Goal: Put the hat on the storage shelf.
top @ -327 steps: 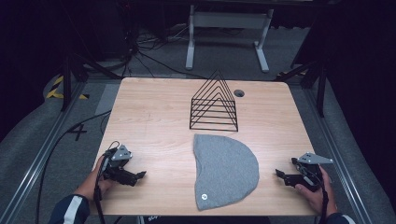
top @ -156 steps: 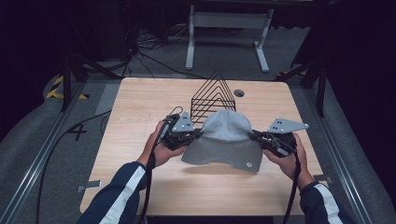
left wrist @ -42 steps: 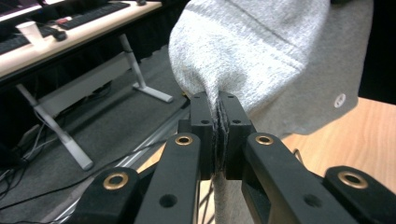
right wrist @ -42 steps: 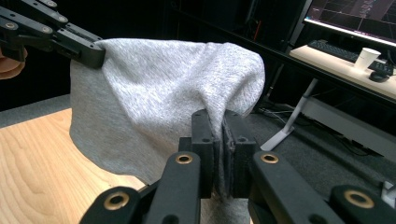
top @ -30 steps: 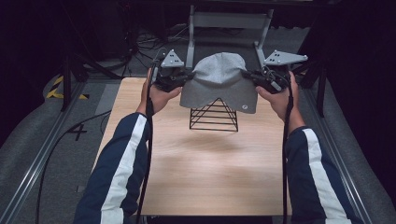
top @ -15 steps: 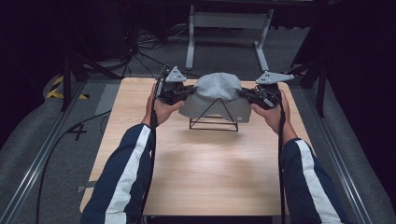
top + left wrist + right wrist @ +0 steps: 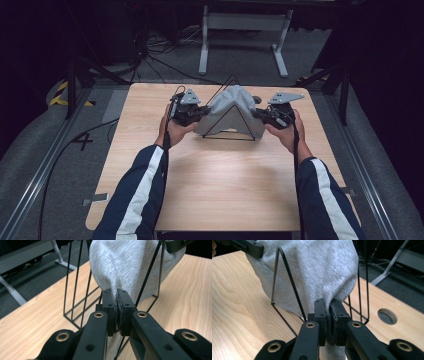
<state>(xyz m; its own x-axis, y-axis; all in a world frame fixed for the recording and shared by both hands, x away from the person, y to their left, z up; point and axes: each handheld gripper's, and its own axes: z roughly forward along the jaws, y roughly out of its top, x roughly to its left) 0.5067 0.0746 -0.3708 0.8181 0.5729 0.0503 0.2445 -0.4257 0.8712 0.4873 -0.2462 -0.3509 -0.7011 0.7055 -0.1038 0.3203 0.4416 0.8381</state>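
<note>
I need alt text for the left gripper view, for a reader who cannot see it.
The left gripper is shut on the edge of a grey knit hat draped over a black wire rack, which stands on a wooden table.

The grey knit cap (image 7: 231, 107), which lay flat on the tabletop (image 7: 220, 175) at first, is now lifted and draped over the black wire rack (image 7: 229, 111). The left tongs (image 7: 202, 112) and right tongs (image 7: 257, 115) are brought in from the near corners and lowered beside the rack, clamped on the cap's edges.
</note>
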